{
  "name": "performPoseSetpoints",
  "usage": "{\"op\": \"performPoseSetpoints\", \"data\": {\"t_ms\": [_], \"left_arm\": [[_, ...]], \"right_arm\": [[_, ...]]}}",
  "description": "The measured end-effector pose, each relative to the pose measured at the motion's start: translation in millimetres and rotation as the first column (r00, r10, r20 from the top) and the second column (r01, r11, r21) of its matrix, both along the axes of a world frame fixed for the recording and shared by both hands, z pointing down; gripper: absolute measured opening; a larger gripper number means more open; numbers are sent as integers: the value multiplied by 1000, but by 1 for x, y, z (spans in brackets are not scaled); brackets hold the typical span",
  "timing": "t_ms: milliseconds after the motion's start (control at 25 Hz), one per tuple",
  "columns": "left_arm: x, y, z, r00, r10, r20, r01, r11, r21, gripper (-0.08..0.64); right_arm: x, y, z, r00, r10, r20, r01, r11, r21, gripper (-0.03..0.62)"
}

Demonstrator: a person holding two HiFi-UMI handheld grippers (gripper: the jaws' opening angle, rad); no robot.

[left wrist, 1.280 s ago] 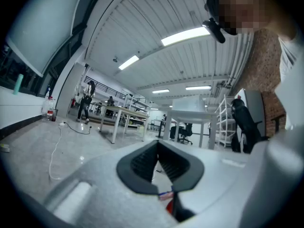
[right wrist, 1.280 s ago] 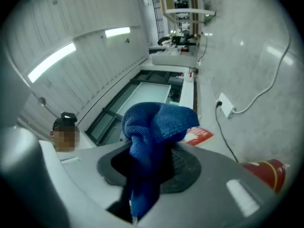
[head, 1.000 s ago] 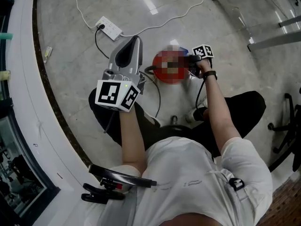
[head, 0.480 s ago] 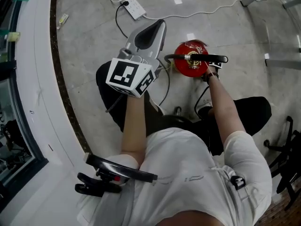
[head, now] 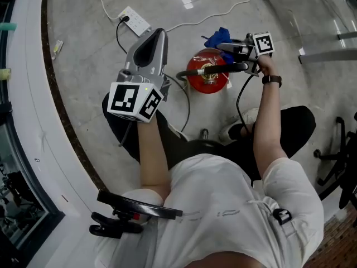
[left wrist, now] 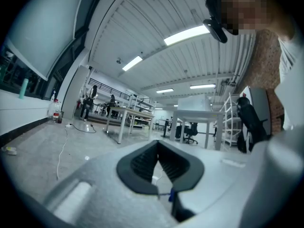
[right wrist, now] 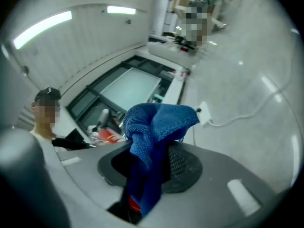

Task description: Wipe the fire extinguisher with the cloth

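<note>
The red fire extinguisher (head: 205, 73) stands on the floor and shows from above, its black handle and hose across the top. My right gripper (head: 226, 47) hovers just beyond and right of its top, shut on a bunched blue cloth (head: 218, 37). In the right gripper view the blue cloth (right wrist: 156, 120) bulges out of the right gripper (right wrist: 151, 146) and hangs down between the pads. My left gripper (head: 160, 35) is held up left of the extinguisher, apart from it. In the left gripper view the left gripper (left wrist: 157, 145) is shut with nothing in it.
A white power strip (head: 133, 21) with a white cable lies on the floor behind the left gripper. A white curved ledge (head: 28, 121) runs along the left. Table legs (head: 323, 54) and an office chair (head: 340, 149) stand at the right. The person's legs (head: 290, 127) flank the extinguisher.
The right gripper has risen from the extinguisher's right side to above and beyond its top, and the blue cloth now shows. The left gripper has kept its place beside the extinguisher.
</note>
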State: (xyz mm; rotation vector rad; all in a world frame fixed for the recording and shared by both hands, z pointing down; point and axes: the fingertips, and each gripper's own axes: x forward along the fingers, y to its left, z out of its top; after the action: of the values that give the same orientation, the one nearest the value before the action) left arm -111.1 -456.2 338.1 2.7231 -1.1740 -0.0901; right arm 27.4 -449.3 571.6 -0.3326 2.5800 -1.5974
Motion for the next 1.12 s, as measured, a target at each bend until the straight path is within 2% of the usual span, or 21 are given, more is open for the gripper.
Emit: {"op": "performPoseSetpoints", "data": {"t_ms": [80, 200, 320, 520, 600, 640, 680, 720, 800, 840, 920, 960, 1000, 1040, 1120], "left_arm": [[2, 1, 2, 1000, 8, -8, -8, 1000, 2, -3], [2, 1, 1, 1000, 4, -9, -5, 1000, -4, -3], [-2, 0, 1, 1000, -1, -7, 1, 1000, -6, -3], [-10, -4, 8, 1000, -11, -19, 11, 1000, 1, -3], [-11, -5, 9, 1000, -15, -18, 14, 1000, -6, -3], [-10, -5, 10, 1000, -16, -17, 16, 1000, -12, -3], [-9, -5, 11, 1000, -17, -15, 17, 1000, -18, -3], [-8, -5, 12, 1000, -16, -15, 16, 1000, -19, -3], [-7, -5, 15, 1000, -10, -17, 10, 1000, -17, -3], [-6, -6, 17, 1000, -10, -16, 9, 1000, -19, -3], [-7, -7, 23, 1000, -10, -11, 10, 1000, -24, -3], [-6, -6, 25, 1000, -11, -4, 11, 999, -34, -3], [-6, -6, 26, 1000, -12, 4, 13, 999, -47, -3], [-4, -4, 27, 1000, -11, 11, 12, 998, -58, -3], [-2, -2, 30, 1000, -5, 20, 6, 997, -71, -3]], "right_arm": [[-11, 8, -71, 991, -135, 13, 131, 977, 171, 115], [-29, 30, -127, 957, -286, -51, 288, 914, 286, 115], [-46, 47, -137, 909, -397, -127, 416, 862, 289, 115], [-52, 43, -116, 850, -469, -240, 519, 824, 229, 115], [-50, 34, -98, 844, -473, -251, 522, 832, 189, 115], [-48, 29, -86, 850, -467, -244, 510, 846, 156, 115], [-46, 24, -68, 855, -459, -240, 494, 863, 110, 142], [-44, 22, -44, 857, -454, -246, 478, 877, 50, 115], [-43, 24, 27, 852, -445, -275, 428, 896, -121, 112], [-44, 23, 67, 864, -420, -278, 371, 904, -214, 112], [-50, 18, 137, 924, -299, -237, 206, 914, -350, 115], [-52, 14, 164, 958, -209, -198, 116, 909, -400, 115], [-52, 11, 188, 979, -116, -169, 28, 893, -450, 117], [-47, 10, 212, 985, -40, -167, -48, 869, -493, 123], [-32, 14, 254, 974, 38, -223, -155, 828, -539, 123]]}}
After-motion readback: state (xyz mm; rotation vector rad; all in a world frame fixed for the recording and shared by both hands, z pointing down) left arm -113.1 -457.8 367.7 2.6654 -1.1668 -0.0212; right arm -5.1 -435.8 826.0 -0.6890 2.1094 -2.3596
